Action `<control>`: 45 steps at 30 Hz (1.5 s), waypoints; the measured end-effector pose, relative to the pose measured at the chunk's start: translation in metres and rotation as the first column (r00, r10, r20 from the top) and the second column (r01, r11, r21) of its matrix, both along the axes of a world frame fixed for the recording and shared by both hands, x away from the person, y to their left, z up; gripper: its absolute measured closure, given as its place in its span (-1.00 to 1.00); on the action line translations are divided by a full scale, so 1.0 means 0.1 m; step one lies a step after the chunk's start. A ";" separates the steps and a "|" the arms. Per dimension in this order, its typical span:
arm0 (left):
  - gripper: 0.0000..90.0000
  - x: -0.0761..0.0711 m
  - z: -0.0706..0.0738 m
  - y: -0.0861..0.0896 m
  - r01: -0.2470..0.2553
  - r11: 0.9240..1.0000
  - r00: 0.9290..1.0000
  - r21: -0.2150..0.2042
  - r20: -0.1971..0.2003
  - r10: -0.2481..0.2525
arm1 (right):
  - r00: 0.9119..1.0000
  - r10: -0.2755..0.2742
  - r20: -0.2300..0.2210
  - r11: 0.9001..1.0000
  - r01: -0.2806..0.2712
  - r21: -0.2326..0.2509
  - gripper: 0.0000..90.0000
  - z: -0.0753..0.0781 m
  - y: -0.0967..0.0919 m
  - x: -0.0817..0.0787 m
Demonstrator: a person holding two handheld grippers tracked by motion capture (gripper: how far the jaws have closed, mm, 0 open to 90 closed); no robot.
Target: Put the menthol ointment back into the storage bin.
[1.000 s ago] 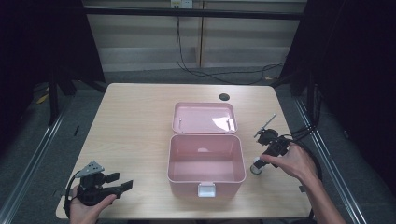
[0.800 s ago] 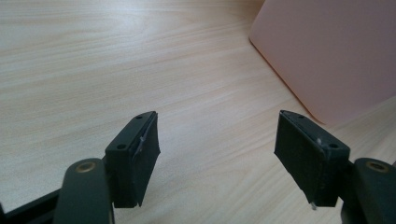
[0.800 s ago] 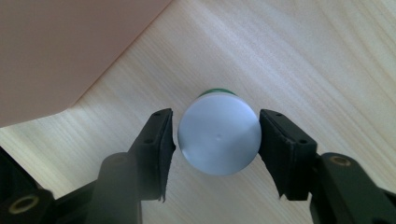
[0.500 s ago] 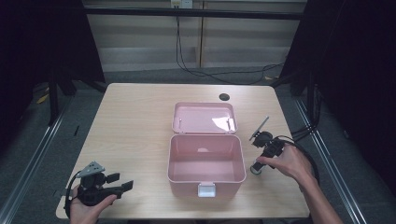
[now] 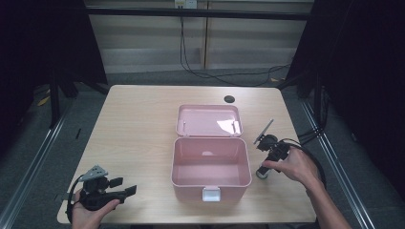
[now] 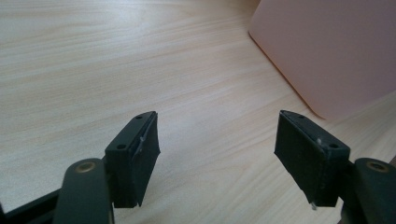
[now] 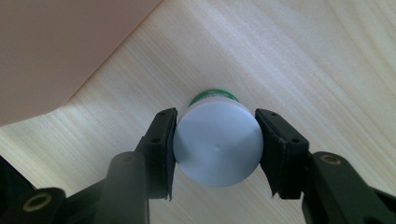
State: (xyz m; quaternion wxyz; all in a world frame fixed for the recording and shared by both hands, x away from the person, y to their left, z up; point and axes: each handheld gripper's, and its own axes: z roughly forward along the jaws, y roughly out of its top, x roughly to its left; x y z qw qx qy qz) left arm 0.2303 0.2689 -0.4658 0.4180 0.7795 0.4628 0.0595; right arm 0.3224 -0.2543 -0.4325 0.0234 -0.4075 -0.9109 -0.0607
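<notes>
Black left gripper, grey three-cornered plate, black cable

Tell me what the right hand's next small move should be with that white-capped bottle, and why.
Probably lift it straight up. The right tongs have just been closing and now press both sides of the bottle, which stands on the table right of the open pink box. Raising it first should clear the box wall before carrying it over. The left tongs rest open.

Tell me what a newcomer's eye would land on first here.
The open pink box at the table's middle, its lid laid back, draws the eye first. Beside it, the right gripper has just closed its fingers on a white-capped bottle standing on the wood. The left gripper waits open near the front corner.
</notes>
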 end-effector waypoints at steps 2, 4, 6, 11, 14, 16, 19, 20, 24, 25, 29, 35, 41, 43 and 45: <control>-0.32 0.00 0.00 0.00 -0.001 1.000 1.000 -0.002 -0.002 0.001 | 1.000 0.001 0.005 1.000 -0.001 0.000 0.14 0.02 -0.01 0.00; -0.32 0.00 0.00 0.00 0.001 1.000 1.000 0.000 -0.003 -0.001 | 1.000 0.002 0.002 1.000 -0.002 0.003 0.14 0.03 -0.02 -0.01; -0.32 0.00 0.00 0.00 -0.001 1.000 1.000 0.002 -0.002 0.001 | 1.000 0.010 -0.001 1.000 -0.010 -0.011 0.14 0.06 -0.02 -0.01; -0.32 0.00 0.00 0.00 0.001 1.000 1.000 0.000 -0.002 -0.001 | 1.000 0.022 0.014 1.000 -0.022 -0.007 0.14 0.15 -0.01 -0.02; -0.32 0.00 0.00 0.00 0.001 1.000 1.000 0.001 -0.003 -0.001 | 0.999 0.024 0.024 1.000 -0.025 0.010 0.14 0.19 0.00 -0.03; -0.32 0.00 0.00 0.00 -0.001 1.000 1.000 0.003 -0.002 0.001 | 0.999 0.036 0.023 0.999 -0.036 0.006 0.14 0.21 0.00 -0.03; -0.32 0.00 0.00 -0.01 -0.005 1.000 1.000 -0.001 -0.003 0.005 | 0.999 0.038 0.038 0.999 -0.039 0.013 0.14 0.27 0.00 -0.04; -0.32 0.00 0.00 -0.01 -0.005 1.000 1.000 -0.001 -0.003 0.005 | 0.998 0.037 0.042 0.999 -0.038 0.019 0.14 0.29 0.00 -0.05; -0.33 0.00 0.00 -0.01 0.007 1.000 1.000 0.002 -0.007 -0.007 | 0.997 0.046 0.057 0.998 -0.048 0.033 0.14 0.36 -0.01 -0.06; -0.33 0.00 0.00 -0.01 0.007 1.000 1.000 0.002 -0.007 -0.007 | 0.997 0.046 0.057 0.998 -0.048 0.033 0.14 0.36 -0.01 -0.06; -0.35 0.00 0.00 -0.01 0.010 1.000 1.000 0.002 -0.009 -0.010 | 0.996 0.047 0.070 0.998 -0.050 0.038 0.14 0.44 -0.01 -0.08; -0.39 0.01 -0.01 -0.01 0.011 1.000 1.000 0.001 -0.010 -0.011 | 0.995 0.053 0.083 0.997 -0.057 0.048 0.14 0.54 -0.04 -0.08; -0.39 0.01 -0.01 -0.02 0.014 1.000 1.000 0.004 -0.009 -0.014 | 0.993 0.064 0.103 0.997 -0.068 0.044 0.14 0.62 -0.04 -0.10; -0.39 0.01 -0.01 -0.02 0.013 1.000 1.000 0.006 -0.009 -0.013 | 0.991 0.074 0.112 0.995 -0.080 0.055 0.14 0.67 -0.04 -0.10; -0.39 0.01 -0.01 -0.02 0.013 1.000 1.000 0.007 -0.009 -0.013 | 0.991 0.074 0.112 0.995 -0.081 0.064 0.14 0.70 -0.02 -0.11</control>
